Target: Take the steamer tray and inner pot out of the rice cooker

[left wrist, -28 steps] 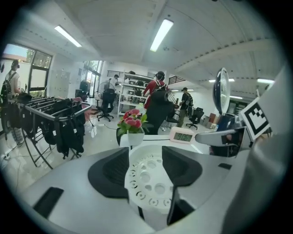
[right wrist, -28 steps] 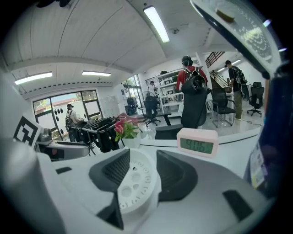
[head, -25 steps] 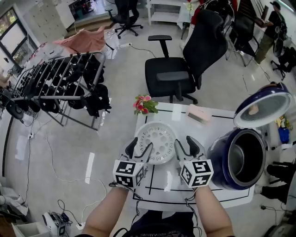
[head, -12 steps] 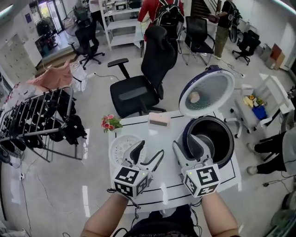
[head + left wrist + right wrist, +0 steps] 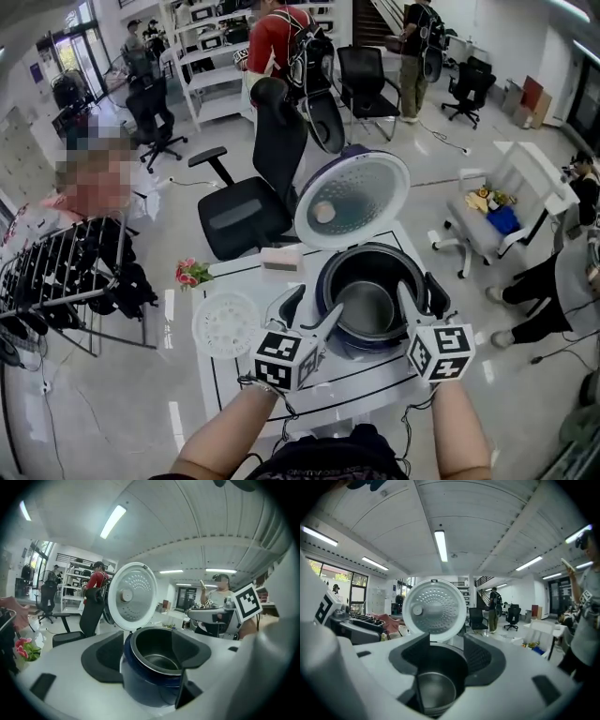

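The dark blue rice cooker (image 5: 349, 339) stands on the white table (image 5: 366, 386) with its lid (image 5: 352, 199) tipped up. The metal inner pot (image 5: 367, 309) sits inside it. The white perforated steamer tray (image 5: 226, 324) lies flat on the table, left of the cooker. My left gripper (image 5: 311, 311) hovers at the cooker's near-left rim, and my right gripper (image 5: 422, 292) at its near-right rim. Both have just been opening and hold nothing. In the left gripper view the cooker (image 5: 150, 681) shows between the jaws. The right gripper view looks down into the pot (image 5: 436, 691).
A pink tissue box (image 5: 281, 258) and a small flower bunch (image 5: 192, 274) sit at the table's far edge. Behind it stands a black office chair (image 5: 248, 202). A drying rack (image 5: 66, 272) stands on the left, and people stand in the background.
Both grippers left the steamer tray's sides and swung right and up to the cooker. Their jaws have spread wider. The tray stays on the table at the left.
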Action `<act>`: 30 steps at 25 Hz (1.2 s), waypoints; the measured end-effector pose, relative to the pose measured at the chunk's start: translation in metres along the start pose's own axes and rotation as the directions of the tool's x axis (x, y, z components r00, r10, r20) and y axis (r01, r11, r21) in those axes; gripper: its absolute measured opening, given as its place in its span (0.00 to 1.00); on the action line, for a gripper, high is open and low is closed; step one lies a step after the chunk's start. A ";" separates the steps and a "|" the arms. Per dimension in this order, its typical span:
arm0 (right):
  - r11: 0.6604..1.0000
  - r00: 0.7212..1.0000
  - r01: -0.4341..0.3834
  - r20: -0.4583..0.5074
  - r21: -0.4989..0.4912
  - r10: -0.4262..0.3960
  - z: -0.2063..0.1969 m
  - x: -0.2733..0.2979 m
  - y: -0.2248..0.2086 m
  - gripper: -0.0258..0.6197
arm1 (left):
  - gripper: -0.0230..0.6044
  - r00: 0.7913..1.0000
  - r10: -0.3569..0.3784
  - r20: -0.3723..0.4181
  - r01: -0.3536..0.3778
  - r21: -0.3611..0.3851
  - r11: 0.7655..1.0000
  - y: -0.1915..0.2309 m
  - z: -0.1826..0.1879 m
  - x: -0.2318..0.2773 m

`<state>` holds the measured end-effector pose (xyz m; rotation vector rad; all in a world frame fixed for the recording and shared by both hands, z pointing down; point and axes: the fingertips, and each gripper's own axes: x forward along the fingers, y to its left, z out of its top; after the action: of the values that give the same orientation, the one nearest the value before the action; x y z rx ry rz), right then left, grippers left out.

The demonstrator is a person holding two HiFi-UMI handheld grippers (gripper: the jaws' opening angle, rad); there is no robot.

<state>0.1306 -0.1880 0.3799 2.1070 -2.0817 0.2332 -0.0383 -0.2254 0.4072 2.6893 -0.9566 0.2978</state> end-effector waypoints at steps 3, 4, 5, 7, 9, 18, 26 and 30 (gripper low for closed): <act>1.000 0.999 0.004 -0.040 0.007 -0.004 -0.016 0.004 -0.025 0.37 | 0.54 0.999 0.033 -0.030 -0.033 0.002 0.999 -0.009 -0.007 0.019; 1.000 0.999 0.001 -0.053 0.011 0.000 -0.022 0.006 -0.031 0.37 | 0.54 0.998 0.051 -0.039 -0.051 0.008 0.999 -0.011 -0.010 0.025; 1.000 0.998 -0.004 -0.066 0.014 0.005 -0.028 0.009 -0.037 0.37 | 0.54 0.996 0.073 -0.048 -0.072 0.016 0.997 -0.012 -0.013 0.030; 1.000 0.996 -0.015 -0.092 0.017 0.016 -0.041 0.015 -0.046 0.37 | 0.54 0.990 0.120 -0.069 -0.118 0.037 0.992 -0.013 -0.021 0.041; 1.000 0.992 -0.024 -0.121 0.009 0.025 -0.053 0.022 -0.052 0.37 | 0.54 0.982 0.168 -0.093 -0.163 0.054 0.985 -0.012 -0.030 0.049; 0.998 0.974 -0.058 -0.222 -0.021 0.051 -0.089 0.046 -0.062 0.37 | 0.54 0.939 0.309 -0.151 -0.301 0.072 0.951 0.002 -0.055 0.062; 0.989 0.963 -0.048 -0.269 -0.141 0.008 -0.102 0.053 -0.065 0.37 | 0.53 0.910 0.377 -0.175 -0.364 0.102 0.926 0.002 -0.062 0.070; 0.983 0.962 -0.047 -0.272 -0.180 -0.003 -0.102 0.055 -0.062 0.37 | 0.51 0.894 0.411 -0.178 -0.391 0.141 0.910 0.005 -0.066 0.072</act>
<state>0.1941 -0.2173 0.4906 1.8312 -1.8902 0.3003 0.0068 -0.2499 0.4904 2.4591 -1.4612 0.7095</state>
